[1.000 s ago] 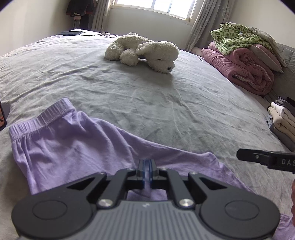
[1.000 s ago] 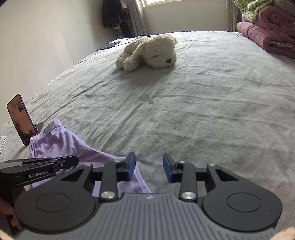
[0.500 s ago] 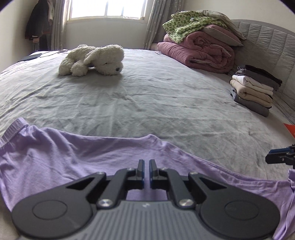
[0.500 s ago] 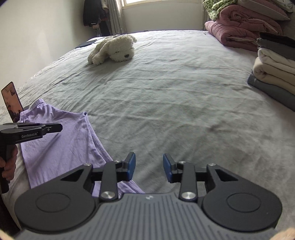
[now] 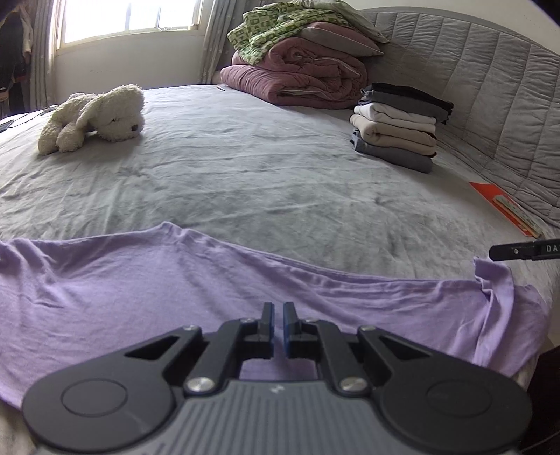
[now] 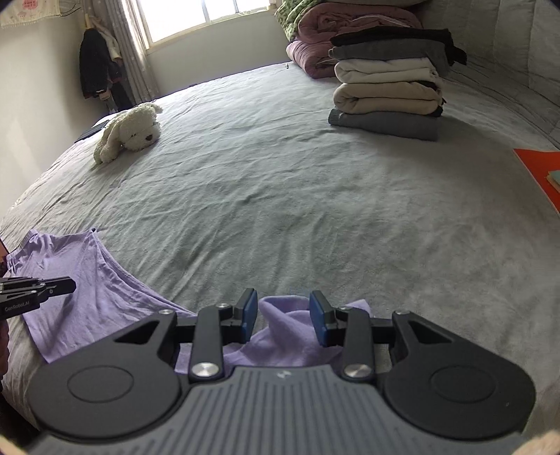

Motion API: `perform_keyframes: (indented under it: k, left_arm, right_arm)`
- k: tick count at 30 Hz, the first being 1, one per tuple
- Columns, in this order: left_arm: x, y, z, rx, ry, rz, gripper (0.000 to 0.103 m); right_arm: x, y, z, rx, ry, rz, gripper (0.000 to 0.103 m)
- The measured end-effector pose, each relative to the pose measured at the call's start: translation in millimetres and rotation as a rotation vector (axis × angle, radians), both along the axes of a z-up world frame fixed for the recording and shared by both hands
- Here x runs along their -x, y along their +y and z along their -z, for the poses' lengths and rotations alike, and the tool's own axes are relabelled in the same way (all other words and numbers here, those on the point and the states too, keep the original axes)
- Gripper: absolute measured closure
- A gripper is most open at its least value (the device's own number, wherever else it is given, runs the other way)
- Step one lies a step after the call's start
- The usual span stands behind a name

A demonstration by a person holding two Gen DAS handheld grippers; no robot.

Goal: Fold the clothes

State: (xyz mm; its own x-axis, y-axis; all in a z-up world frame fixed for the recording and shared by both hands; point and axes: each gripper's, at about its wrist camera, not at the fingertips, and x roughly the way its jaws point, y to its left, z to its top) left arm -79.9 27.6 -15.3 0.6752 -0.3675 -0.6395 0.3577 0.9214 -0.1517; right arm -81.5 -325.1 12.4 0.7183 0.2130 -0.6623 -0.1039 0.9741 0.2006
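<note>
A grey bed (image 5: 262, 168) carries lilac pants (image 5: 175, 290) spread along its near edge. A plush dog (image 5: 94, 117) lies toward the far left corner. A clothes stack (image 5: 399, 126) and an orange folder (image 5: 500, 203) sit along the right edge, with rolled quilts (image 5: 301, 73) at the far right corner.

purple garment (image 5: 182, 290): left end cut by frame edge in left-wrist view; near hem hidden under both gripper bodies. Garment type can't tell.
left gripper (image 5: 277, 323): narrow slit betw. jaws; whether cloth sits in the slit can't tell.
right gripper (image 6: 284, 316): in left-wrist view only a tip shows, rest cut at right edge.
orange item (image 5: 504, 206): near headboard, cut by edge in right-wrist view; print too small to read.
dark flat object (image 6: 91, 130): behind plush dog (image 6: 127, 134), partly hidden; identity unclear.
wall sign (image 6: 29, 12): top-left, cropped, text unreadable.
</note>
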Motion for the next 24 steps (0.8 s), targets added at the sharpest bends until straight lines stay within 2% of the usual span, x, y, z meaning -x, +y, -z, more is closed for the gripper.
perform_keyframes:
  k: [5,8,14,21,24]
  left_arm:
    - [24.3,-12.5,-9.5,0.073,0.033,0.069,0.097]
    - [31.5,-31.1,-11.3,0.115,0.058,0.129,0.097]
    - [40.6,-75.3,-8.1,0.113,0.067,0.238,0.097]
    - [45.4,-121.4,-4.4,0.104,0.073,0.346,0.095]
    - [47.2,-134.2,-4.2,0.102,0.075,0.384,0.094]
  right_arm:
    - [-6.6,4.7,11.7,-0.016,-0.002,-0.025,0.066]
    - [-13.0,10.1,20.5,0.012,0.011,-0.038,0.101]
    - [6.9,-3.2,4.6,-0.013,-0.072,0.013,0.101]
    - [59.7,-32.7,-13.1,-0.059,-0.152,0.063,0.101]
    - [82.2,-41.5,-5.2,-0.084,-0.138,0.097,0.101]
